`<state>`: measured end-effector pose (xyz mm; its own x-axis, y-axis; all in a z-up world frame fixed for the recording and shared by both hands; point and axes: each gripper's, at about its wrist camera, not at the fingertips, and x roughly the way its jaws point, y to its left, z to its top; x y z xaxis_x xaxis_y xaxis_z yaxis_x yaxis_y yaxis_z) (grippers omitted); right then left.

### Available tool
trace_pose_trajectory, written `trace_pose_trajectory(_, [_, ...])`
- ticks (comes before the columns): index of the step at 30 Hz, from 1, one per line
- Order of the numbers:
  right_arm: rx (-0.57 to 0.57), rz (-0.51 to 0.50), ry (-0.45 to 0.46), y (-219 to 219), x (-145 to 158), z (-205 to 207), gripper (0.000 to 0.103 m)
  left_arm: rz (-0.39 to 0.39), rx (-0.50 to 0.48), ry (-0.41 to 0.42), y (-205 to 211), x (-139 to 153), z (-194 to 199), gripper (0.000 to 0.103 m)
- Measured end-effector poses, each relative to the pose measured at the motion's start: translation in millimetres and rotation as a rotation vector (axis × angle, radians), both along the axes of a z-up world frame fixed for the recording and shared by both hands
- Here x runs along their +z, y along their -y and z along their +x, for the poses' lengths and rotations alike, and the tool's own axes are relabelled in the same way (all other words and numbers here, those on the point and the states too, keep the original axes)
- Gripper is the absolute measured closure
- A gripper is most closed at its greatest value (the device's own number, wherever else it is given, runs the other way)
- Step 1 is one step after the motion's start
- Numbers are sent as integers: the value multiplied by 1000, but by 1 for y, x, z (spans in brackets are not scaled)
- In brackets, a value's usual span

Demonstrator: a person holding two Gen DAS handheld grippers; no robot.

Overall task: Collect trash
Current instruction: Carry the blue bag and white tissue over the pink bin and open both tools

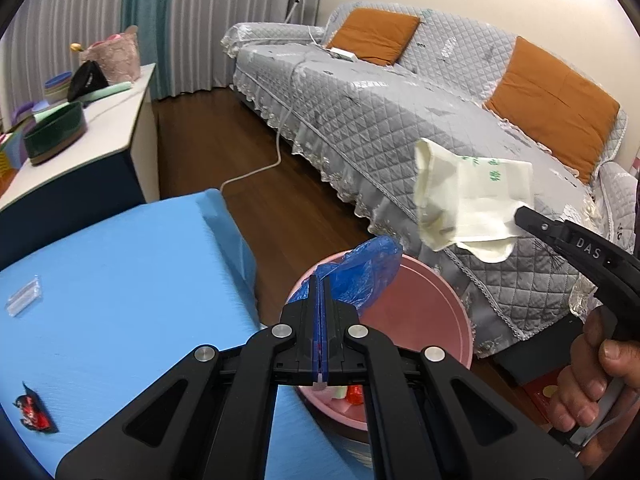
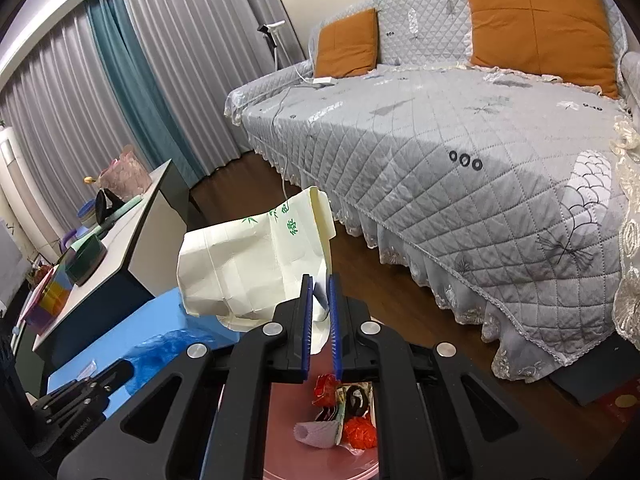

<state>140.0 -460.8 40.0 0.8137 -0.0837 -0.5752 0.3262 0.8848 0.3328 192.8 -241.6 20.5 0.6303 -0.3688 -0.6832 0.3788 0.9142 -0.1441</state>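
Progress, judged midway: left gripper (image 1: 321, 280), jaws fully closed, pinches a blue plastic bag (image 1: 360, 272) above the pink bin (image 1: 440, 308); right gripper (image 2: 319, 280), jaws nearly closed, clamps a cream paper wrapper (image 2: 248, 264) with green print, held in the air just above the same bin (image 2: 288, 456); neither is dropped yet. Bin contents: red wrappers (image 2: 360, 434), a white ribbed scrap (image 2: 314, 434), other small litter. Remaining on the blue table (image 1: 120, 280): a red-black wrapper (image 1: 34, 410) and a clear plastic piece (image 1: 25, 295).
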Motion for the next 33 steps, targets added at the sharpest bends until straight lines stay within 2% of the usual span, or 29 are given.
trace_pose_trajectory(17, [18,-14,-48,-4,-8,8,93,6,-53,-83,30,-24,4,103])
trace_pose_trajectory(20, [19,-15,-62,-4,-10,9,90,10,-71,-107,33,-27,5,102])
trace_pose_trajectory(21, [18,-15,-73,-5,-11,10,83,14,-78,-113,34,-28,5,100])
trace_pose_trajectory(22, [16,-16,-82,-5,-12,11,77,15,-84,-117,35,-29,4,90])
trace_pose_trajectory(23, [9,-15,-93,-4,-14,12,63,16,-87,-116,34,-29,3,71])
trace_pose_trajectory(25, [-3,-10,-100,-3,-16,12,60,11,-79,-100,29,-25,0,56])
trace_pose_trajectory(33, [2,-6,-73,-11,-10,12,60,-1,-47,-67,5,-9,-7,56])
